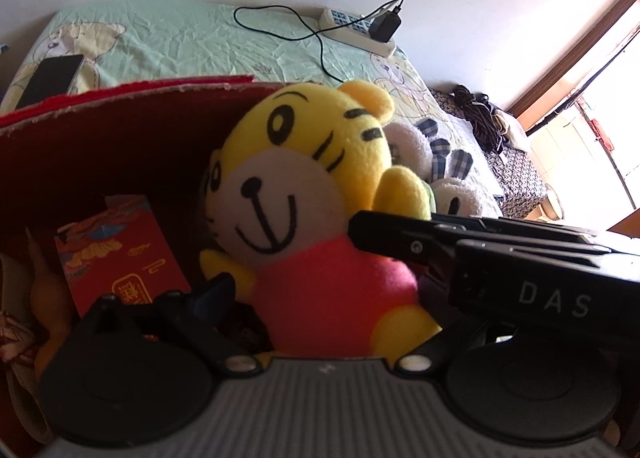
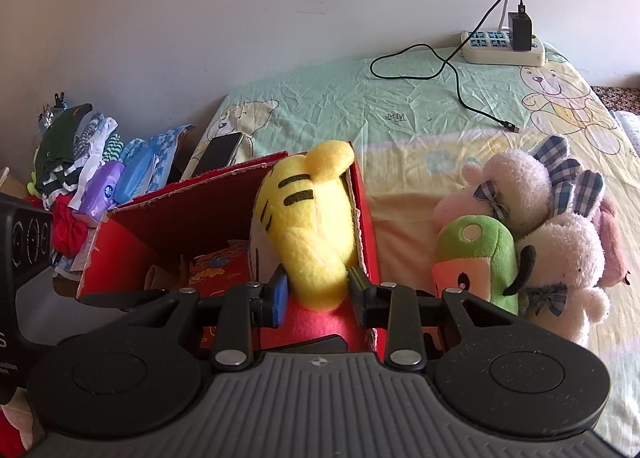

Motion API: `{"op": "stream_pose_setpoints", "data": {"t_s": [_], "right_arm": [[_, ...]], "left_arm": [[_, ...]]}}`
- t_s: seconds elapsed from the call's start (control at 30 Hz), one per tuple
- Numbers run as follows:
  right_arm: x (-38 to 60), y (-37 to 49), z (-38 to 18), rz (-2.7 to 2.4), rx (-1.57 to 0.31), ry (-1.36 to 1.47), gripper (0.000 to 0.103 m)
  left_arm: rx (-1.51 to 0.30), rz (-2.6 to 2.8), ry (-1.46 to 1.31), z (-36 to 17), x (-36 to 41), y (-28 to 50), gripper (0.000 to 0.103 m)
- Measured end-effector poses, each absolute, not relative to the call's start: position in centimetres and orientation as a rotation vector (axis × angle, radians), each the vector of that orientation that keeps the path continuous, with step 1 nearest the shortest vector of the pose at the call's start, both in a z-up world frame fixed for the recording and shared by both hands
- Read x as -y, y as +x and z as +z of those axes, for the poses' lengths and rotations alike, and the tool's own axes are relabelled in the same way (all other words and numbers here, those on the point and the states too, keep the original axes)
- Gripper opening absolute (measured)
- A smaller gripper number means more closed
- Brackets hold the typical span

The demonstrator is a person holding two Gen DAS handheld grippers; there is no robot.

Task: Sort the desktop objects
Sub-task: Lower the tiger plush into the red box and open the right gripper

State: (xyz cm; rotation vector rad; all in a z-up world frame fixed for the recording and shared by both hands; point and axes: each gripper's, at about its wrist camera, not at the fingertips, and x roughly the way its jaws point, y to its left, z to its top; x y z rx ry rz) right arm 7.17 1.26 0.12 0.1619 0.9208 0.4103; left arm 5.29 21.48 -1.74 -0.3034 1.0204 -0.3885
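Tiger plush (image 2: pixel 308 226) sits inside the red box (image 2: pixel 366 218), pinched between your right hand-held gripper (image 2: pixel 316 290) fingers. Your left hand-held gripper (image 1: pixel 288 258) stands wide before it; plush animals (image 2: pixel 560 254) crowd beside the box.

Tiger plush (image 2: pixel 308 218) in box (image 2: pixel 366 218); plush pile (image 2: pixel 560 250) right.

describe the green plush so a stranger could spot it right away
Start at the red cardboard box on the teddy-print bedsheet. Just right of the box lies a cluster of plush toys, mostly white bunnies with blue plaid ears. The green plush is at the cluster's near-left edge, the only green one, with an orange-pink face.
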Motion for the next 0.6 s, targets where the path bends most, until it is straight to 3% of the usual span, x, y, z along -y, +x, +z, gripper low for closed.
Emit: {"op": "stream_pose_setpoints", "data": {"t_s": [0.6], "right_arm": [[0.1, 6.3, -0.6, 0.426, -0.900, 0.271, 0.034]], "left_arm": [[-1.028, -0.334, -0.241, -1.7, -20.1, 5.1, 0.102]]}}
